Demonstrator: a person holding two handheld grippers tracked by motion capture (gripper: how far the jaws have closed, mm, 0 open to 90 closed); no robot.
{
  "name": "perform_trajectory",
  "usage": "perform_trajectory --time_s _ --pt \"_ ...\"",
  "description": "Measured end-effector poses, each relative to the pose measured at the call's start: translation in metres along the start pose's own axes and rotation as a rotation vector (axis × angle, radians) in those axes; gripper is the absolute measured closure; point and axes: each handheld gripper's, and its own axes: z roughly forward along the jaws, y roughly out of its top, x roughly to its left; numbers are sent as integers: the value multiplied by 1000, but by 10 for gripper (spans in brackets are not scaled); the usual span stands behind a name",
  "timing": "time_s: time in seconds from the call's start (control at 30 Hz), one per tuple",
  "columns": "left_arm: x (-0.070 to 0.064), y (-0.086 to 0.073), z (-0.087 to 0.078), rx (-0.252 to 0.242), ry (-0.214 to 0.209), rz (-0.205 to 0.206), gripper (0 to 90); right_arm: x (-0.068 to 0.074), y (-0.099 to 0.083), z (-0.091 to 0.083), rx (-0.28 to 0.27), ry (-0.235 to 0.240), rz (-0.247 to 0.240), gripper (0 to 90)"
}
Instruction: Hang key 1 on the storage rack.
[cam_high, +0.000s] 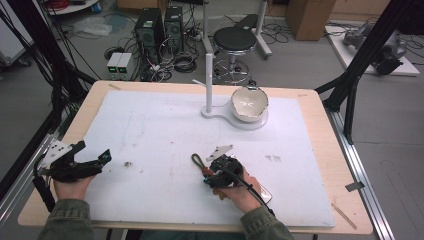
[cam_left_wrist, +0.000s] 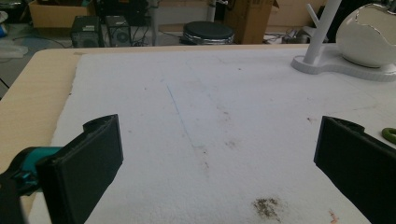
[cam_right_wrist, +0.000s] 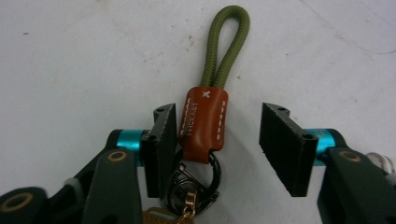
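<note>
The keychain (cam_right_wrist: 204, 121) lies on the white mat (cam_high: 160, 130), near of the white stand (cam_high: 209, 75) — its brown leather tab stamped "THCKAET", as best it reads, below a stitched x. The right gripper (cam_right_wrist: 217, 144) straddles it, jaws apart, the tab beside one jaw; the left gripper (cam_left_wrist: 215, 163) hovers wide open, well left of the stand — nothing between its jaws

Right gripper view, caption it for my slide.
Open tongs straddle a keychain with a green cord loop on the white mat.

Your left gripper (cam_high: 102, 159) sits low near the table's left edge, jaws spread wide, your left hand (cam_high: 70, 186) wrapped under it. Your right gripper (cam_high: 212, 167) is near the middle, tipped downward, jaws parted, right hand (cam_high: 240, 192) behind.
</note>
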Motion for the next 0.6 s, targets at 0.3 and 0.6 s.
perform_trajectory --time_s 0.3,0.6 --pt "0 0 0 1 -2 1 17 7 2 2 16 13 -50 686" --pt "0 0 0 1 -1 -1 17 8 2 -1 6 8 -39 702"
